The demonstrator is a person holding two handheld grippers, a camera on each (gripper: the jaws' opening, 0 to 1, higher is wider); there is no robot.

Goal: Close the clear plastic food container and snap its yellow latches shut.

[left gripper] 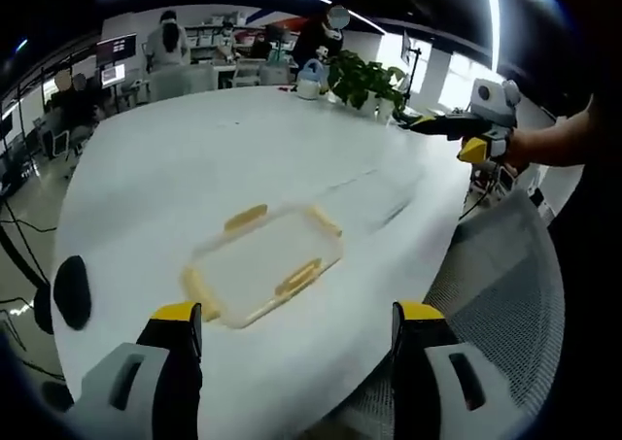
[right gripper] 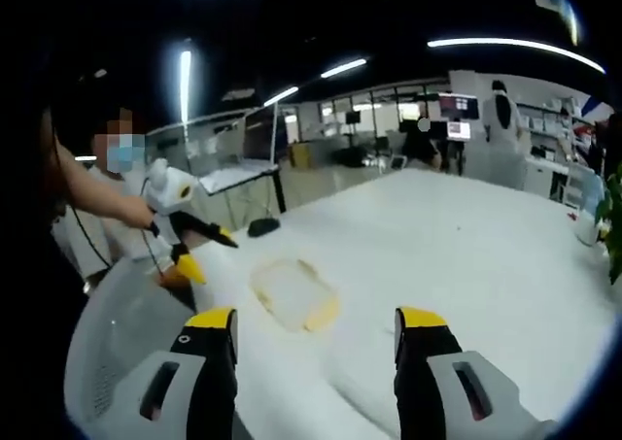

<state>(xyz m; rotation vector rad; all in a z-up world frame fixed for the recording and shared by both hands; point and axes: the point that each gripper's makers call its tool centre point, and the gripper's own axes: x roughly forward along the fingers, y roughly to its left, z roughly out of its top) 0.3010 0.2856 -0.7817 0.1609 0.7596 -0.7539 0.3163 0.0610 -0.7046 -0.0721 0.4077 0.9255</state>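
- The clear plastic food container (left gripper: 264,262) lies flat on the white table (left gripper: 194,168), just ahead of the left gripper (left gripper: 296,328), roughly at 12 o'clock between its jaws; its yellow latches (left gripper: 299,277) show along the edges.
- The left gripper's jaws stand wide apart with nothing between them, hanging over the table's near edge.
- In the right gripper view the container (right gripper: 294,293) sits at about 11 o'clock from the right gripper (right gripper: 316,328), whose jaws are also spread and hold nothing.
- The right gripper (left gripper: 465,129) appears in the left gripper view at 2 o'clock, well apart from the container, held by a hand (left gripper: 520,149).
- A grey mesh chair (left gripper: 496,294) sits at the table's edge, at 4 o'clock.
- A potted plant (left gripper: 364,79) and a pale kettle-like object (left gripper: 309,79) stand on the far side of the table.
- A dark object (left gripper: 72,291) shows at the table's edge at 9 o'clock.
- People sit at desks with monitors (left gripper: 115,50) beyond.
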